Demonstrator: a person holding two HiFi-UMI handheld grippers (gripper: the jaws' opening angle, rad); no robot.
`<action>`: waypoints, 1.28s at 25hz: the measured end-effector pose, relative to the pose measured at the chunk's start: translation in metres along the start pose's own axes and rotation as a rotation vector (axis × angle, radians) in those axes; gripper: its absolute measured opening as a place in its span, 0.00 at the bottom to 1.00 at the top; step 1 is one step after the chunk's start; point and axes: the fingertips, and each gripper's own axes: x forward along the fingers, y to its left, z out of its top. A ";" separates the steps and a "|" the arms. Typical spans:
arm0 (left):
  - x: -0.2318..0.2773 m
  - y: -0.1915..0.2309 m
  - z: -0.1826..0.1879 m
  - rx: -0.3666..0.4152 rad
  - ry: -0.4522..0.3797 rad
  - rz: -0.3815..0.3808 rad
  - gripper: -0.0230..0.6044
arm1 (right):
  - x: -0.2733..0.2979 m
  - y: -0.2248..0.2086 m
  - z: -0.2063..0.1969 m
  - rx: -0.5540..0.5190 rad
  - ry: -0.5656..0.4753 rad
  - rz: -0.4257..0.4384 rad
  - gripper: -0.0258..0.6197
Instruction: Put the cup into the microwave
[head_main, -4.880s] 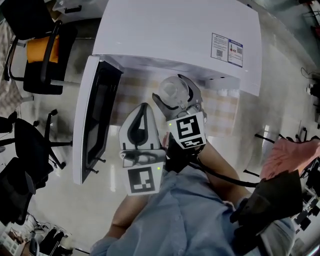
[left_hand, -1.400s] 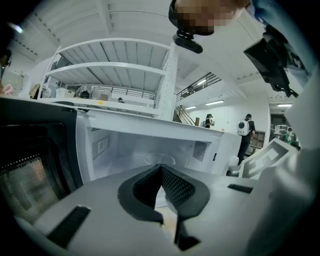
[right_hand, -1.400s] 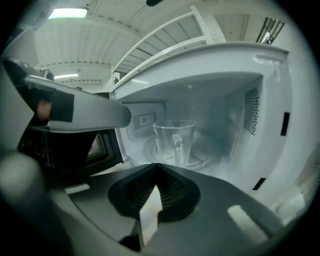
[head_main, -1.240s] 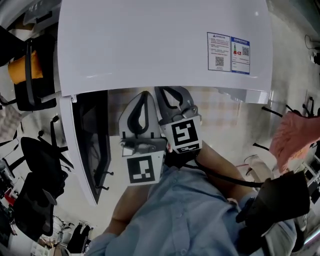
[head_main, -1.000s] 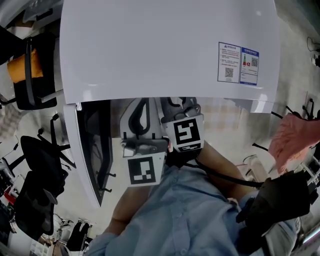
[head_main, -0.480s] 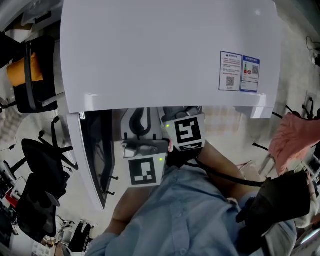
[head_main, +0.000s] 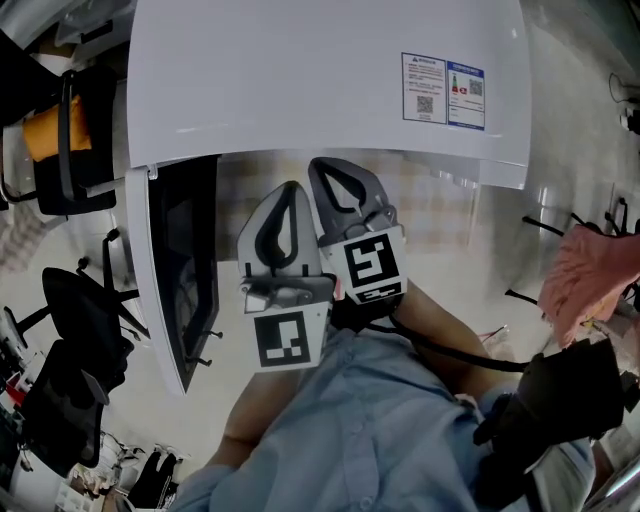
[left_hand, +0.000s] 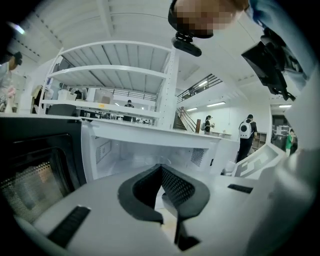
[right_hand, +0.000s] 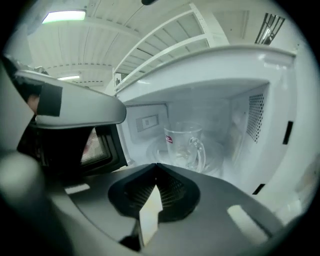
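The clear glass cup (right_hand: 184, 145) with a handle stands upright on the glass turntable (right_hand: 156, 148) inside the white microwave (head_main: 320, 90). In the head view the microwave's top hides it. The microwave door (head_main: 165, 270) hangs open to the left. My right gripper (right_hand: 156, 167) is shut and empty, just outside the opening, with the cup straight ahead and apart from it. My left gripper (left_hand: 161, 167) is also shut on nothing and faces the cavity (left_hand: 145, 152) beside the right one. In the head view the two grippers, left (head_main: 290, 188) and right (head_main: 318, 165), sit side by side before the opening.
The microwave rests on a checked table surface (head_main: 445, 215). Black office chairs (head_main: 70, 330) stand at the left, one with an orange cushion (head_main: 50, 130). A pink cloth (head_main: 590, 280) lies at the right. People stand far off in the room (left_hand: 246, 137).
The cup, held in my right gripper a few seconds ago, now stands inside the microwave. Over the last half second both grippers have drawn back out from under the microwave's top.
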 end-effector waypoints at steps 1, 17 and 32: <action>-0.007 -0.005 0.002 0.003 -0.010 0.004 0.05 | -0.009 0.004 0.003 -0.006 -0.016 0.012 0.04; -0.136 -0.113 0.068 0.057 -0.255 0.090 0.05 | -0.194 0.036 0.072 -0.092 -0.294 0.104 0.04; -0.188 -0.160 0.105 0.106 -0.303 0.081 0.05 | -0.279 0.048 0.103 -0.099 -0.379 0.091 0.04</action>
